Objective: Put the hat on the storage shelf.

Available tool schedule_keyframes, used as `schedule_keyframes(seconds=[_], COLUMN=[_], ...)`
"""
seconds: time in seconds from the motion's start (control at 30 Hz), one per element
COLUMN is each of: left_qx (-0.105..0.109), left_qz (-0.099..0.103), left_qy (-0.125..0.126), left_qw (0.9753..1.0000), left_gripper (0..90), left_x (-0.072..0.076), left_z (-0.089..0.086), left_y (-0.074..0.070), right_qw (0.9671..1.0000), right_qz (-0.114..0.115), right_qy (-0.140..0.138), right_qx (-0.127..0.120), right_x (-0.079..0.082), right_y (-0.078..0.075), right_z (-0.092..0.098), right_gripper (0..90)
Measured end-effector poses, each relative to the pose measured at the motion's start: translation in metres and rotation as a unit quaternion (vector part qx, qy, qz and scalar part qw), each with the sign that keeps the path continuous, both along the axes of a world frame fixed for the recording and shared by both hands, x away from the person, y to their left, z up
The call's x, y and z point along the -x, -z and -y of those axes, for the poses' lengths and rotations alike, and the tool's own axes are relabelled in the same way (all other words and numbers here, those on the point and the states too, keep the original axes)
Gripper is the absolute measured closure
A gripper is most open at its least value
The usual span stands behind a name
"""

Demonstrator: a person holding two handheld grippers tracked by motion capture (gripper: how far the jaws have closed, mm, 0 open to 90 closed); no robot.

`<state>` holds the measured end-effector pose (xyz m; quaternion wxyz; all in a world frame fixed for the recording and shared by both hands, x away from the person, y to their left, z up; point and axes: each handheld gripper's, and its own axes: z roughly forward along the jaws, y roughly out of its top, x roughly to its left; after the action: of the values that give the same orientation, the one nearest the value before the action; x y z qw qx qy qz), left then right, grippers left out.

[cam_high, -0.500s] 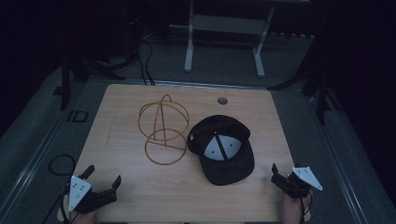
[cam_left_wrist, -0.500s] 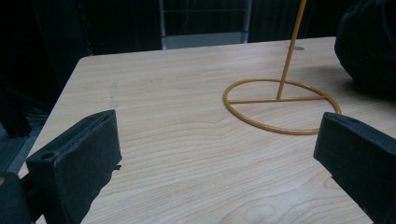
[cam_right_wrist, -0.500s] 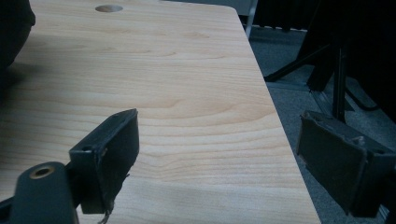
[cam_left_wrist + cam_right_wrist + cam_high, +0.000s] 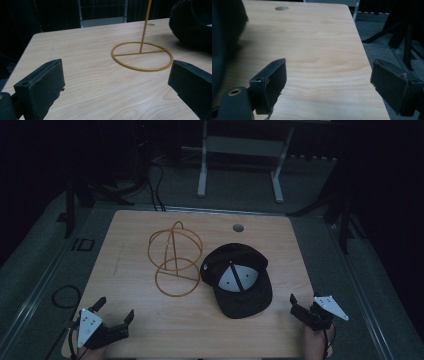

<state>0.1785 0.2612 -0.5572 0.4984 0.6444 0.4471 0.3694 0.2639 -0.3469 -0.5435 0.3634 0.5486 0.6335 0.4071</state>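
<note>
A gold wire stand with a round base ring stands on the wooden table, left of centre. Beside it on the right lies a black cap, upside down, its white lining showing. My left gripper hovers open at the near left corner. In the left gripper view, the left gripper has its jaws wide apart and empty, with the stand's base ring and the cap ahead. My right gripper is open at the near right edge. In the right gripper view, the right gripper holds nothing, and the cap is at its left.
A round cable hole sits near the table's far edge, seen as the cable hole in the right gripper view. A white frame stands on the dark floor behind. Cables lie on the floor at the left.
</note>
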Motion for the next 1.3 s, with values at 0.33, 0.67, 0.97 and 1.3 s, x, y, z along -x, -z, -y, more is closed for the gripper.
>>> schedule_keyframes(seconds=[0.33,0.67,0.97,1.3], left_qx=[0.020,0.010,0.012,0.007], left_qz=[-0.009,-0.034,-0.044,-0.055], left_qy=[0.026,0.033,0.051,0.069], left_qw=[0.9994,0.9988,0.9977,0.9960], left_gripper=[1.0,1.0,1.0,1.0], left_x=[0.000,0.000,0.001,0.000], left_z=[0.009,0.017,0.017,0.021], left_y=[-0.004,-0.005,-0.006,-0.005], right_qw=[0.9986,0.9941,0.9879,0.9778], right_qz=[0.026,0.040,0.032,-0.007], right_qy=[-0.039,-0.100,-0.151,-0.207], right_qx=[-0.025,-0.008,0.014,0.030], right_x=[-0.007,-0.024,-0.043,-0.072], right_y=[-0.046,-0.081,-0.094,-0.086], right_z=[-0.005,-0.024,-0.049,-0.081], right_gripper=[13.3,12.7,12.2,12.1])
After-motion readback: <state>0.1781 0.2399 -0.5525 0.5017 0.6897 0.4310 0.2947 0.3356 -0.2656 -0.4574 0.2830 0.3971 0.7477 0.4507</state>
